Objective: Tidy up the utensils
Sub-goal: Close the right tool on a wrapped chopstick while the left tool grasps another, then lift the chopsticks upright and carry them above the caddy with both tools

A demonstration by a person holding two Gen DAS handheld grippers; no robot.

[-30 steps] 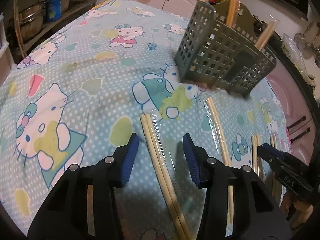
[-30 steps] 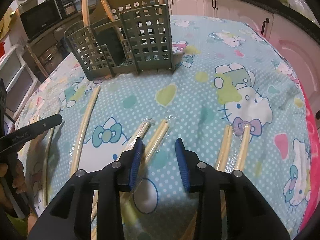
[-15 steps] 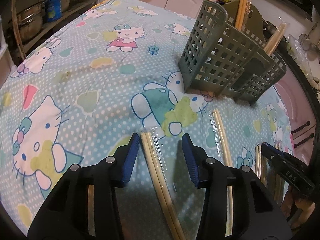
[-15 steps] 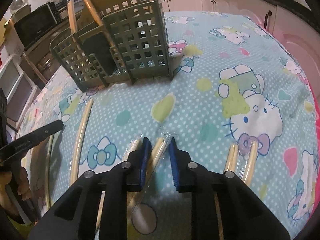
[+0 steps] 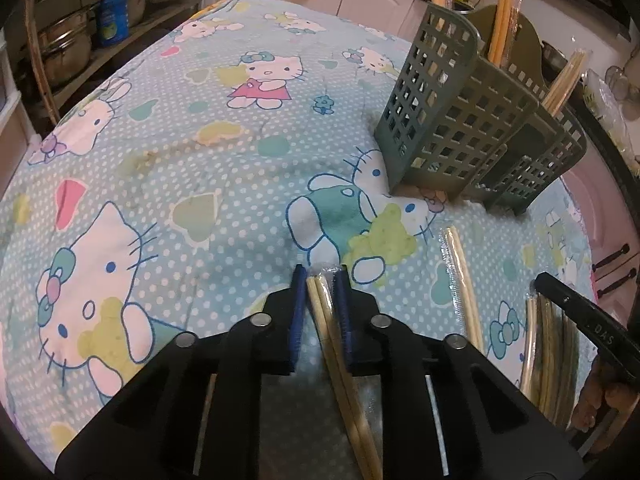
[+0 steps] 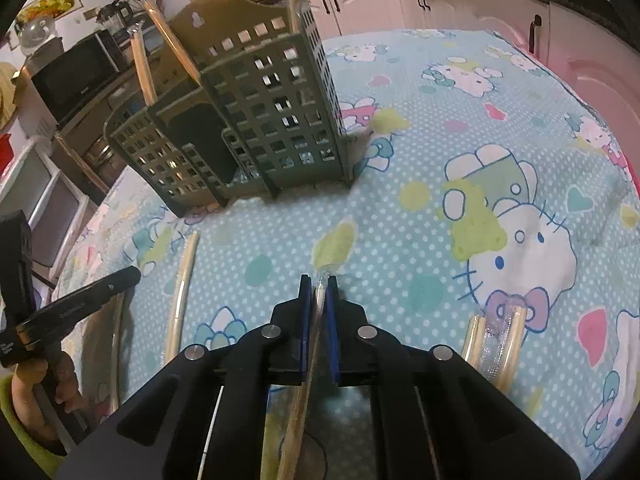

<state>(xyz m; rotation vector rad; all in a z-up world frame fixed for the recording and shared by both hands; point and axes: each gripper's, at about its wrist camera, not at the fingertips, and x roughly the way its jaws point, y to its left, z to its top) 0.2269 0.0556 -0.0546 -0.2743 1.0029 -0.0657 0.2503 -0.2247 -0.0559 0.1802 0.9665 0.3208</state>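
Note:
Plastic-wrapped pairs of wooden chopsticks lie on a Hello Kitty tablecloth. My left gripper (image 5: 320,276) is shut on one wrapped pair (image 5: 326,308) near its far end, low over the cloth. My right gripper (image 6: 318,286) is shut on another wrapped pair (image 6: 316,320). A grey-green slotted utensil caddy (image 5: 472,128) stands upright ahead of both grippers and holds several chopsticks; it also shows in the right wrist view (image 6: 248,120).
More wrapped pairs lie on the cloth: one (image 5: 462,280) right of my left gripper, one (image 6: 182,288) left of my right gripper, one (image 6: 496,340) to its right. The table's pink edge (image 6: 600,80) runs on the right. Kitchen shelves and cabinets surround the table.
Both grippers moved forward and lower over the cloth and went from open to shut, each on a wrapped chopstick pair.

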